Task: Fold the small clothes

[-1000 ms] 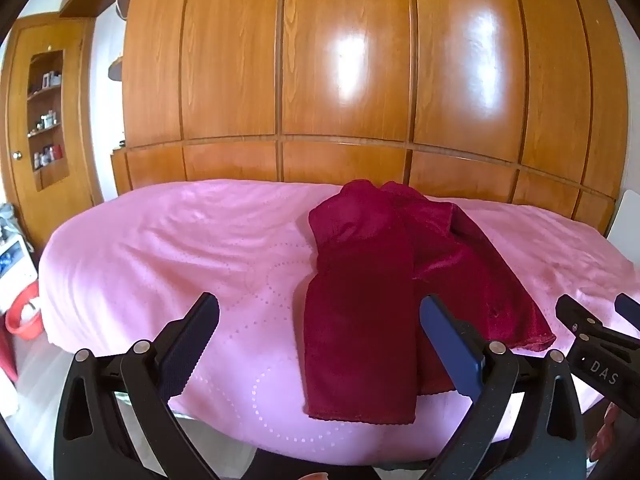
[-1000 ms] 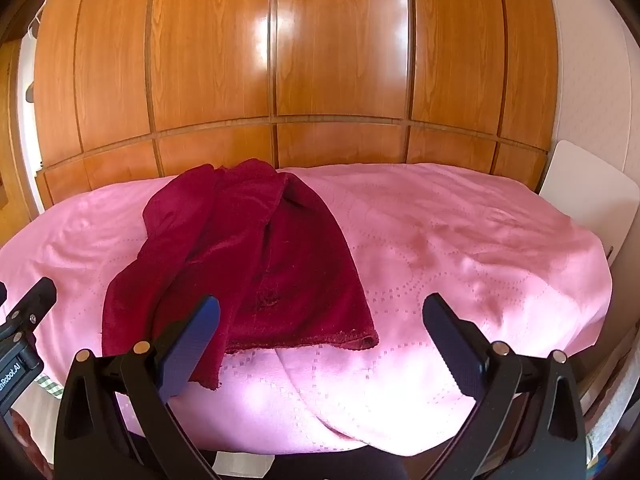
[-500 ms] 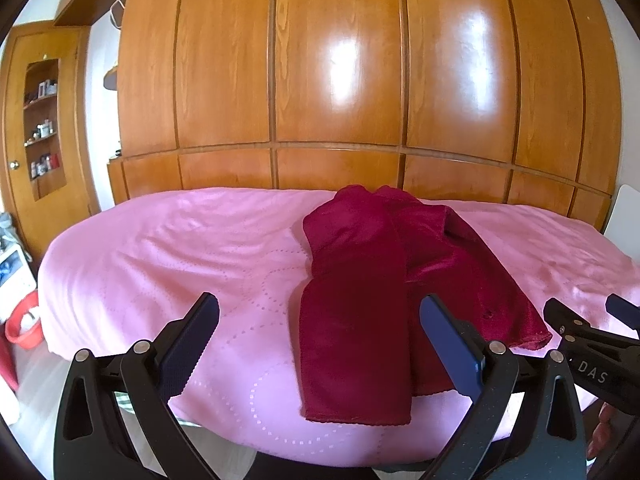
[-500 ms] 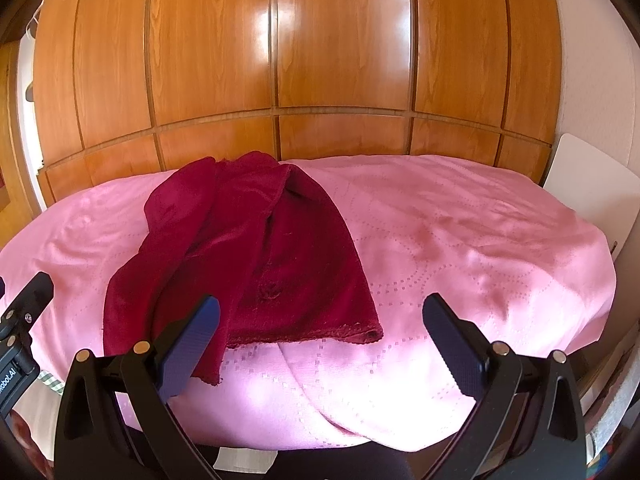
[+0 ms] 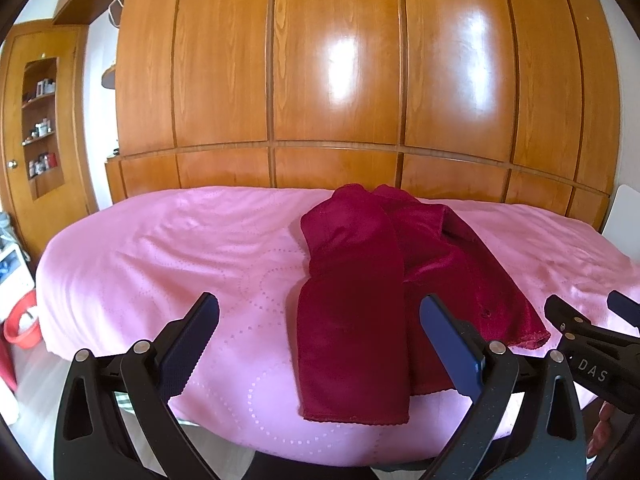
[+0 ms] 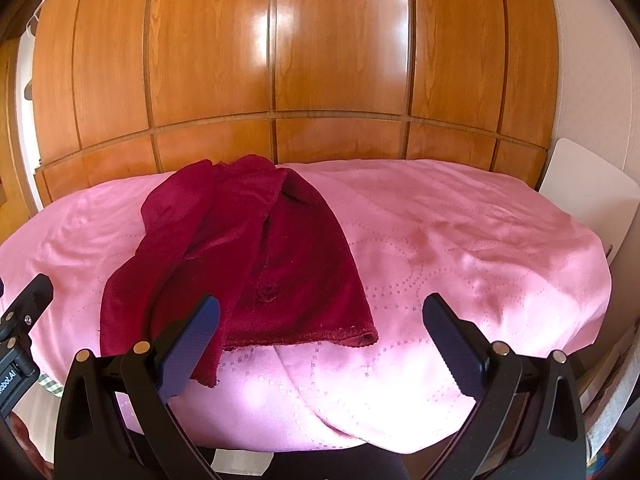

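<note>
A dark red garment [image 5: 360, 288] lies partly folded on a table under a pink cloth [image 5: 180, 248]. One long panel is folded over its left side, and the right side spreads out toward the near edge. It also shows in the right wrist view [image 6: 256, 256], left of centre. My left gripper [image 5: 320, 340] is open and empty, held before the table's near edge in front of the garment. My right gripper [image 6: 320, 340] is open and empty, to the right of the garment's hem. Each gripper shows at the edge of the other's view.
A glossy wooden wardrobe wall [image 5: 340, 80] stands right behind the table. A wooden door with shelves [image 5: 40, 120] is at far left, with a red bucket [image 5: 20, 324] on the floor below. A white board [image 6: 588, 196] leans at the table's right end.
Both grippers have dropped slightly and eased nearer to the table, so the garment sits a little higher in view. The garment has not moved. Both grippers stay open.
</note>
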`<move>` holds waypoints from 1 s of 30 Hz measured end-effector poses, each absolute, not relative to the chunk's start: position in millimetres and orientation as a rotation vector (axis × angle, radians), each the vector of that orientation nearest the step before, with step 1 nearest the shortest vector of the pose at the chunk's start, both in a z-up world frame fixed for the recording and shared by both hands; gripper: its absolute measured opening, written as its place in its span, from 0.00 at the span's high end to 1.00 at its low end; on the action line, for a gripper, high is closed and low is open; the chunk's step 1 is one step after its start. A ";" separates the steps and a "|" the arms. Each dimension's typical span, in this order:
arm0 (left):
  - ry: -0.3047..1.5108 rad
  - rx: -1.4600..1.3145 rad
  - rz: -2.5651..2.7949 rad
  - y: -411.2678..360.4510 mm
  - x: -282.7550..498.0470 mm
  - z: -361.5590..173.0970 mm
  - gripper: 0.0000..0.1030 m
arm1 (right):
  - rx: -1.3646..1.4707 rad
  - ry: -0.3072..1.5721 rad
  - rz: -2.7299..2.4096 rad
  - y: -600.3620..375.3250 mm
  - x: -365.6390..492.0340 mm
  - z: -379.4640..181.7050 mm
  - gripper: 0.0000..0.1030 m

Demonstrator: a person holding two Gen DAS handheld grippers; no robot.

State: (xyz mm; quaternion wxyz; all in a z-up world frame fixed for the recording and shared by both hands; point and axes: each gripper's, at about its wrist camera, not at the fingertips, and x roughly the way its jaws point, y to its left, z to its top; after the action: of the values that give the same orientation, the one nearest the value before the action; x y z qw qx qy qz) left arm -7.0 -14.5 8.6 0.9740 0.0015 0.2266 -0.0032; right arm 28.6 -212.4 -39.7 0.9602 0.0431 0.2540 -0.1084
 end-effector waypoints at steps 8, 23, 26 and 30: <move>0.462 -0.002 -0.011 -15.8 -6.6 9.3 0.03 | 0.063 0.498 -0.212 -207.9 28.5 -35.4 0.02; 0.485 0.022 -0.017 -22.9 -4.9 -1.9 0.03 | 0.106 0.556 -0.200 -220.2 35.5 -44.8 0.02; 0.492 0.026 -0.009 -22.4 -3.0 -4.6 0.03 | 0.142 0.595 -0.186 -231.0 42.6 -50.7 0.02; 0.515 0.031 -0.003 -23.0 3.9 -9.7 0.03 | 0.196 0.661 -0.170 -245.4 52.8 -61.7 0.02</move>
State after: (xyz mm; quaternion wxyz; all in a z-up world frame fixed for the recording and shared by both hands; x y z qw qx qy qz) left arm 3.9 -23.0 -9.7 0.9669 0.0151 0.2548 -0.0015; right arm 52.8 -245.4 -61.7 0.9376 0.0957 0.3237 -0.0835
